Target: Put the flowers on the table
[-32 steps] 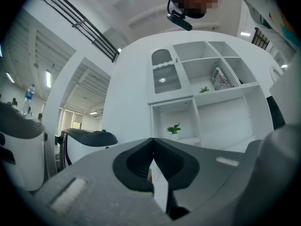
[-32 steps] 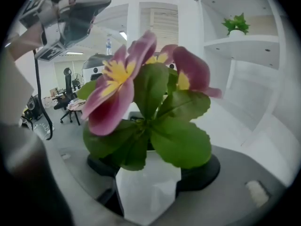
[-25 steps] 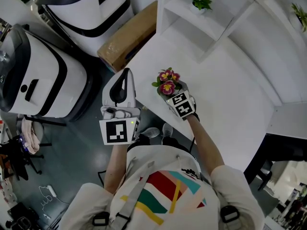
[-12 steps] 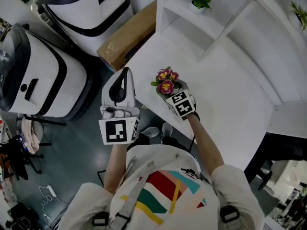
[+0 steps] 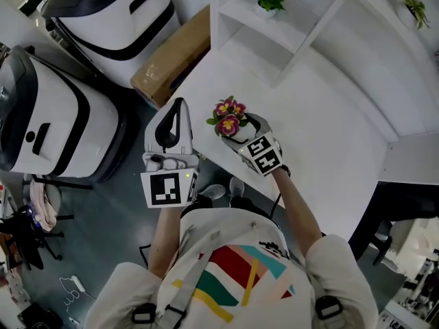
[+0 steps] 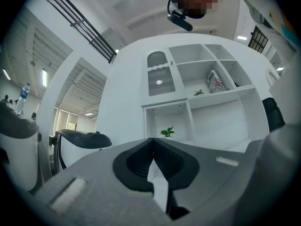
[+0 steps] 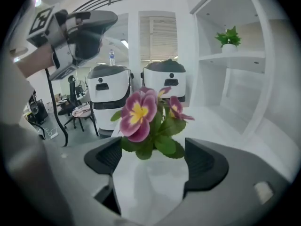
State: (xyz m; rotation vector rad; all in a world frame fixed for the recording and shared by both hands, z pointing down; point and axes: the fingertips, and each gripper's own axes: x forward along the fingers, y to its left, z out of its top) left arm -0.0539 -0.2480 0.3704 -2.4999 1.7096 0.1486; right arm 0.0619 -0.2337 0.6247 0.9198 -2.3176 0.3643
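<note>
White worktop (image 5: 322, 108), seen from above, with the person at its near edge. The left gripper (image 6: 151, 149), jaws pressed together on nothing, hangs beside the worktop's edge and takes no part. The right gripper (image 7: 153, 161) has just been opening its jaws, which now stand spread to either side of the pot (image 7: 149, 188), the pads apparently clear of it. The flowers (image 5: 228, 117) stand upright on the worktop, near its edge, between those jaws. By this reading the placing is done, and only drawing the right gripper back remains.
</note>
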